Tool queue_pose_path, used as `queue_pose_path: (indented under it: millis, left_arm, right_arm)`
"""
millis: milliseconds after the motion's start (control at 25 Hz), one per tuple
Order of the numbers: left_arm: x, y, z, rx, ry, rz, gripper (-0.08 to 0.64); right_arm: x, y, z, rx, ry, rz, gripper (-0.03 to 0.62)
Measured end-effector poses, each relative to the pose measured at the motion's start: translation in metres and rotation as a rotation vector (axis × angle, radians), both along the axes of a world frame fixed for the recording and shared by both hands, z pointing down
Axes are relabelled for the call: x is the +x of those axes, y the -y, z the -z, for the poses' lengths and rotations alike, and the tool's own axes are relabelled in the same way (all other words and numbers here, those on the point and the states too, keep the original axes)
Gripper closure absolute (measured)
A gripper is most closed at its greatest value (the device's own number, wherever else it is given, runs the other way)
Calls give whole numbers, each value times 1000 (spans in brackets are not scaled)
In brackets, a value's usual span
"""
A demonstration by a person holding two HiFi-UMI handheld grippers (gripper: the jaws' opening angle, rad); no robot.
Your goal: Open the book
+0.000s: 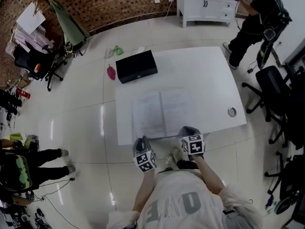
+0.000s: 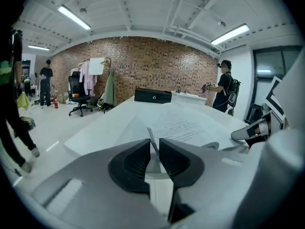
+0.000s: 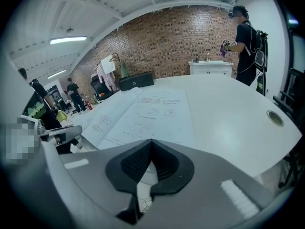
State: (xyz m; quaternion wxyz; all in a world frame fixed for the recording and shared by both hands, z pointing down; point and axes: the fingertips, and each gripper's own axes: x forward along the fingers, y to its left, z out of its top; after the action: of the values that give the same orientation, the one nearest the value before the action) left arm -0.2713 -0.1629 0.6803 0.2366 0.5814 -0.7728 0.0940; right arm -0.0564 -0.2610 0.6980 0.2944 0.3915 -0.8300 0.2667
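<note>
The book (image 1: 162, 112) lies open and flat on the white table (image 1: 209, 75), both printed pages facing up. My left gripper (image 1: 143, 140) is at the book's near left corner. In the left gripper view its jaws (image 2: 153, 149) stand slightly apart, open, with a thin page edge (image 2: 151, 136) upright in the gap, touched by neither pad. My right gripper (image 1: 188, 130) rests at the near edge of the right page. In the right gripper view its pads (image 3: 151, 149) meet, shut, with nothing seen between them, and the open book (image 3: 143, 113) stretches ahead.
A black box (image 1: 137, 66) lies on the table's far left corner. A round metal grommet (image 1: 231, 111) sits in the table's right edge. Office chairs (image 1: 279, 87) stand to the right, a person (image 1: 259, 13) by a white cabinet (image 1: 205, 4) behind, another person (image 1: 28, 168) at left.
</note>
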Motion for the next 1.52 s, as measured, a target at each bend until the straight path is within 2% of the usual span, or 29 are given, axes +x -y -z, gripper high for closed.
queue_pose_path:
  millis: [200, 400, 480, 560, 680, 760, 840, 920, 1000, 1080, 1160, 1320, 1520]
  left_arm:
    - [-10, -3, 0, -3, 26, 54, 417]
    - [-20, -11, -4, -7, 19, 128, 257]
    - [-23, -11, -3, -22, 47, 120, 242]
    - [-30, -15, 1, -23, 56, 146, 225]
    - [-35, -14, 21, 57, 15, 214, 222]
    - [-27, 2, 51, 143, 28, 161, 224]
    - [-10, 25, 90, 246, 67, 47, 300]
    - [11, 45, 129, 348, 103, -85, 541]
    - [31, 56, 160, 432, 109, -183, 541]
    - [44, 60, 183, 497, 108, -232, 541]
    - [53, 59, 195, 529, 108, -275, 541]
    - [67, 51, 187, 524, 53, -342, 541]
    - [66, 22, 165, 481, -19, -355, 541]
  right_arm:
    - [0, 0, 0, 3, -6, 7, 588]
    - [2, 1, 1, 4, 4, -8, 588]
    - [2, 1, 0, 3, 5, -12, 588]
    - [0, 1, 0, -5, 9, -21, 588]
    - [1, 3, 6, -41, 64, -73, 588]
    - [-2, 9, 27, -21, 130, -99, 588]
    - [-11, 16, 60, 29, 202, -98, 588]
    - [-22, 20, 97, 83, 277, -86, 588]
    - [-30, 18, 129, 132, 337, -73, 588]
    - [-36, 11, 152, 168, 377, -64, 588]
    - [-40, 0, 166, 186, 403, -53, 588]
    - [-43, -28, 176, 170, 451, -10, 588]
    - [-32, -67, 168, 156, 432, -44, 588]
